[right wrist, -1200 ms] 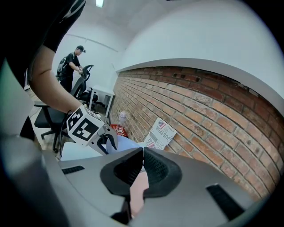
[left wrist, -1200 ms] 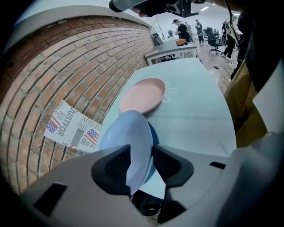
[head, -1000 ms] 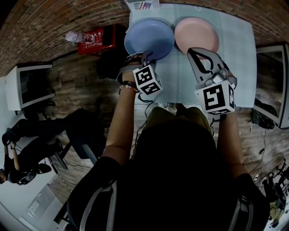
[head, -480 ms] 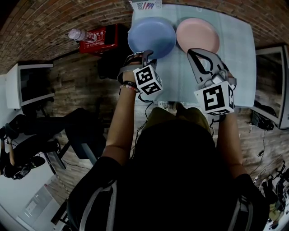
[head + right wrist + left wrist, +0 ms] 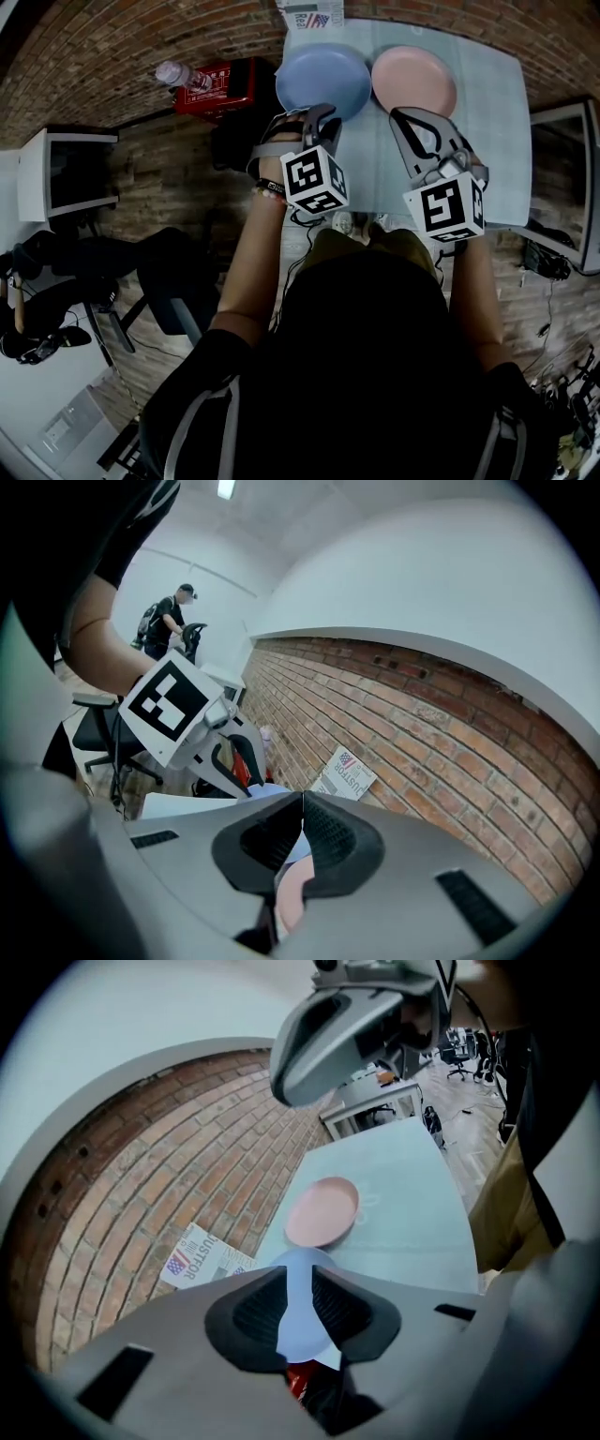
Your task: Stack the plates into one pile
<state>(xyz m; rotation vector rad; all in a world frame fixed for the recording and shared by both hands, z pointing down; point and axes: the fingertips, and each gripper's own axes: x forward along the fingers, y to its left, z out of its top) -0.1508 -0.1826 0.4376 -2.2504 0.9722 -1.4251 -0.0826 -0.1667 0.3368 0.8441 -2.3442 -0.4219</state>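
A blue plate [image 5: 323,80] and a pink plate [image 5: 413,80] lie side by side at the far end of the pale table [image 5: 492,141]. My left gripper [image 5: 319,114] hangs over the near rim of the blue plate. Its jaws have just been closing, and a narrow gap remains with nothing between them. Through that gap the blue plate [image 5: 300,1302] shows below, with the pink plate [image 5: 322,1211] beyond it. My right gripper [image 5: 405,114] hovers at the pink plate's near rim, its tips together and holding nothing. The pink plate [image 5: 291,892] shows under its jaws.
A printed leaflet [image 5: 314,14] lies at the table's far edge. Left of the table, on the brick floor, stand a red box [image 5: 220,84] and a water bottle [image 5: 178,75]. White desks stand at far left [image 5: 66,173] and right [image 5: 562,169]. A person [image 5: 173,621] stands far off.
My left gripper has lifted toward the camera and drifted slightly right, its marker cube now looking larger. The right gripper has barely shifted. Both plates lie where they were.
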